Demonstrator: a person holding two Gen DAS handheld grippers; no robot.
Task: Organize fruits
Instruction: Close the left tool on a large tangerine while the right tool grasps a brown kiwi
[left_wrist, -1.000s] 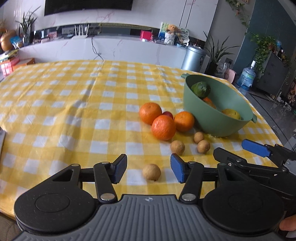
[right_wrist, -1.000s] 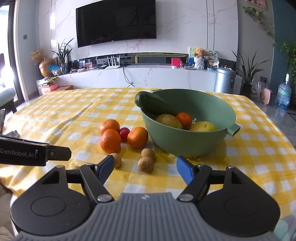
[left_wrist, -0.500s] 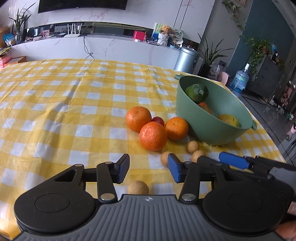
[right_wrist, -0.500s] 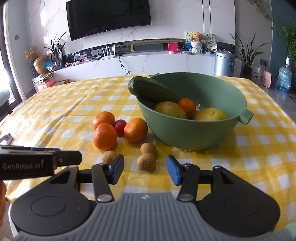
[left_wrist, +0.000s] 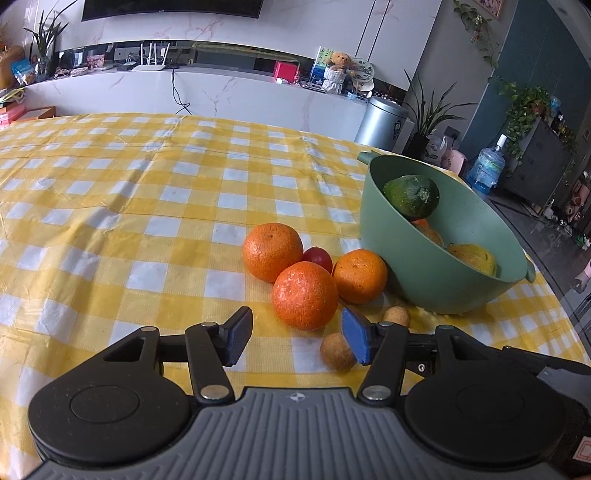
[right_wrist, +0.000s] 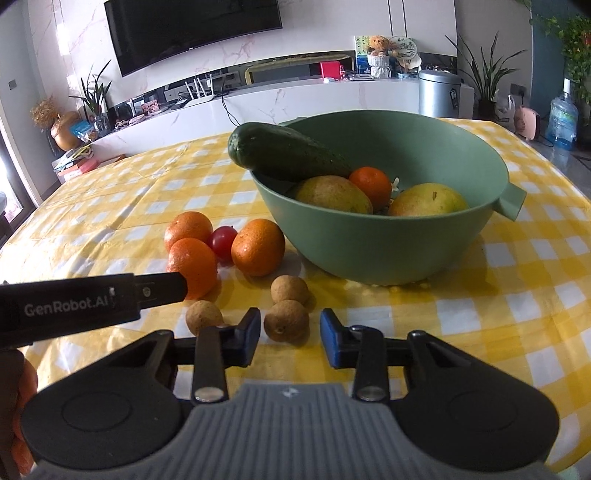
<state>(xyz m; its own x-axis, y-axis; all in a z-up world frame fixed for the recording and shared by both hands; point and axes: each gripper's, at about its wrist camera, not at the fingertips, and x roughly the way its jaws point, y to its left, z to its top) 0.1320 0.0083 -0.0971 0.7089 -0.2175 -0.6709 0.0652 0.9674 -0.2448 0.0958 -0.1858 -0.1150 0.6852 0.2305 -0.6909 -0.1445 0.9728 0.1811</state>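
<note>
A green bowl (left_wrist: 424, 280) (right_wrist: 373, 251) holds a cucumber (right_wrist: 284, 153), mangoes (right_wrist: 428, 201) and a small orange. Three oranges (left_wrist: 304, 295) (right_wrist: 258, 247) and a cherry tomato (left_wrist: 317, 258) lie left of it on the checked cloth. Small brown longans (left_wrist: 338, 350) (right_wrist: 286, 320) lie in front. My left gripper (left_wrist: 297, 338) is open, its jaws just short of the nearest orange. My right gripper (right_wrist: 290, 338) is open, with a longan just ahead between the fingertips.
The yellow checked tablecloth (left_wrist: 147, 206) covers the table. The left gripper's body (right_wrist: 85, 302) reaches across the left of the right wrist view. A white counter, a bin (left_wrist: 380, 120) and plants stand behind the table.
Both grippers have moved forward toward the fruit. The left one passed the lone longan and now faces the oranges. The right one has closed in on a longan.
</note>
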